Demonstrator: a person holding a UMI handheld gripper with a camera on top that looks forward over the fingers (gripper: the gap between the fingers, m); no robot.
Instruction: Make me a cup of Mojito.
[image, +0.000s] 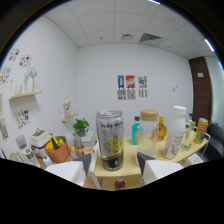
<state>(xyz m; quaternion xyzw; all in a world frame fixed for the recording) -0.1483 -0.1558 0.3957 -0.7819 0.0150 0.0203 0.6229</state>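
Your fingers (114, 167) are spread with the upright soda can (110, 140) between them at 12 o'clock, gaps either side.

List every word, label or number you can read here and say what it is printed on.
"Soda Water" on the silver can standing between the claw fingers.
Three wall posters: print too small to read.
White bottle label: too blurred to read.
Yellow can: print unreadable.
Pictures on the left wall: nothing legible.
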